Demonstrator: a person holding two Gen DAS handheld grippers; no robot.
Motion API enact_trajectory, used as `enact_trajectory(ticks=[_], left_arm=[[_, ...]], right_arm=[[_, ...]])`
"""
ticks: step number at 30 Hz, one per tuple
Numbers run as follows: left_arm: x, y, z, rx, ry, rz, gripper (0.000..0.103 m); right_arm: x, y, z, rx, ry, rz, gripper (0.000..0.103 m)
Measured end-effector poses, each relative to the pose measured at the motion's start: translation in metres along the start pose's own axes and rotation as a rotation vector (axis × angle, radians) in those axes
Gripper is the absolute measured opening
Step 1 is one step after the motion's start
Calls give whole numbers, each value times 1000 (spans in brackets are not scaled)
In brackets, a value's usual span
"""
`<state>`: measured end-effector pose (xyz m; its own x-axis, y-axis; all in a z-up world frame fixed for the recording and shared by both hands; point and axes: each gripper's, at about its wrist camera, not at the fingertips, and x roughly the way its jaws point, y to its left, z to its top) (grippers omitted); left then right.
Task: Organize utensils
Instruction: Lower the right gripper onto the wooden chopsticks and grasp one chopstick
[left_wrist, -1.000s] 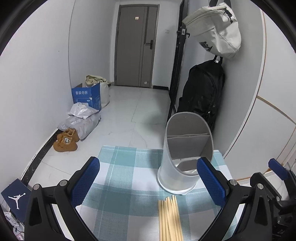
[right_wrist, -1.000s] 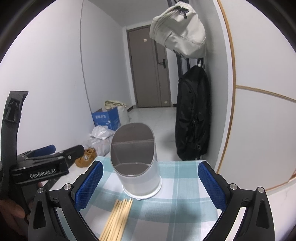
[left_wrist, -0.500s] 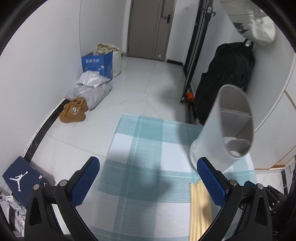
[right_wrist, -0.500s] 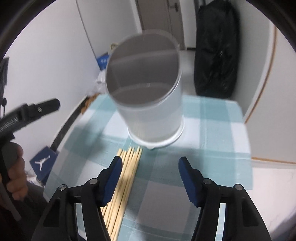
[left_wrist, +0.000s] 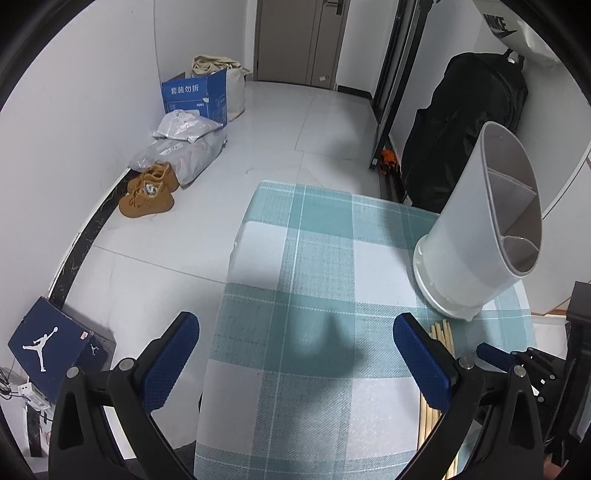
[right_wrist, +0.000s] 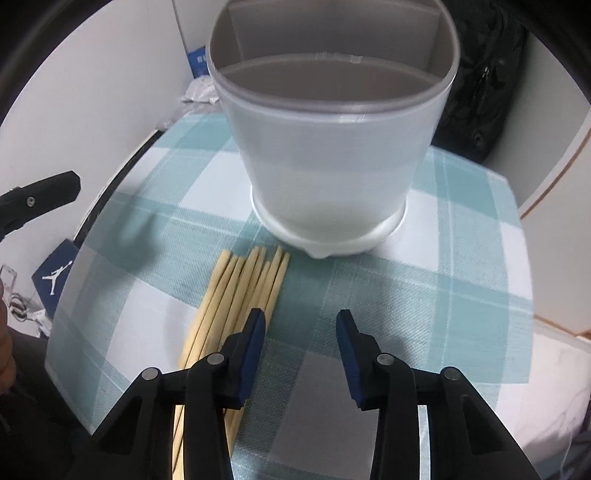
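Note:
A white utensil holder (right_wrist: 332, 155) with inner dividers stands upright on the teal checked cloth (right_wrist: 424, 295); it also shows at the right of the left wrist view (left_wrist: 480, 236). A bundle of several wooden chopsticks (right_wrist: 240, 299) lies flat in front of the holder, tips toward it; it also shows in the left wrist view (left_wrist: 439, 332). My right gripper (right_wrist: 301, 321) is open and empty, low over the cloth, its left finger just over the chopsticks' right edge. My left gripper (left_wrist: 295, 343) is wide open and empty above the cloth, left of the chopsticks.
The table's left edge (left_wrist: 229, 280) drops to a tiled floor with tan shoes (left_wrist: 147, 192), plastic bags, a blue carton (left_wrist: 195, 96) and a blue shoebox (left_wrist: 48, 343). A black backpack (left_wrist: 465, 125) hangs behind the holder by the wall.
My right gripper has dropped and moved forward toward the chopsticks, its jaws narrower than a second ago. My left gripper has swung left and tilted down; the holder now sits at its right.

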<state>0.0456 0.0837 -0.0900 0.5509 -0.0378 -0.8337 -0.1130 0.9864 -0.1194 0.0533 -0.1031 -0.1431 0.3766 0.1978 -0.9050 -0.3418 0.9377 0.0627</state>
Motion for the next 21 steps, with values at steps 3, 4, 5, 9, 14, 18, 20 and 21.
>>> enact_trajectory(ticks=[3, 4, 5, 9, 14, 18, 20, 21], left_arm=[[1, 2, 1, -7, 5, -1, 102], [0, 3, 1, -6, 7, 4, 102], [0, 3, 1, -6, 7, 5, 102], [3, 7, 1, -11, 11, 9, 102], [2, 12, 0, -30, 11, -1, 102], [1, 13, -2, -25, 15, -5, 102], [3, 13, -3, -26, 23, -13, 102], [4, 14, -4, -29, 32, -16, 102]], right_arm=[[4, 4, -1, -16, 11, -11, 36], [3, 5, -2, -18, 8, -16, 35], [3, 5, -2, -19, 9, -16, 34], [3, 2, -1, -10, 19, 1, 26], [4, 1, 9, -37, 32, -44, 17], [6, 2, 14, -44, 27, -60, 18], [13, 9, 18, -42, 17, -63, 20], [15, 10, 18, -42, 10, -64, 20]])
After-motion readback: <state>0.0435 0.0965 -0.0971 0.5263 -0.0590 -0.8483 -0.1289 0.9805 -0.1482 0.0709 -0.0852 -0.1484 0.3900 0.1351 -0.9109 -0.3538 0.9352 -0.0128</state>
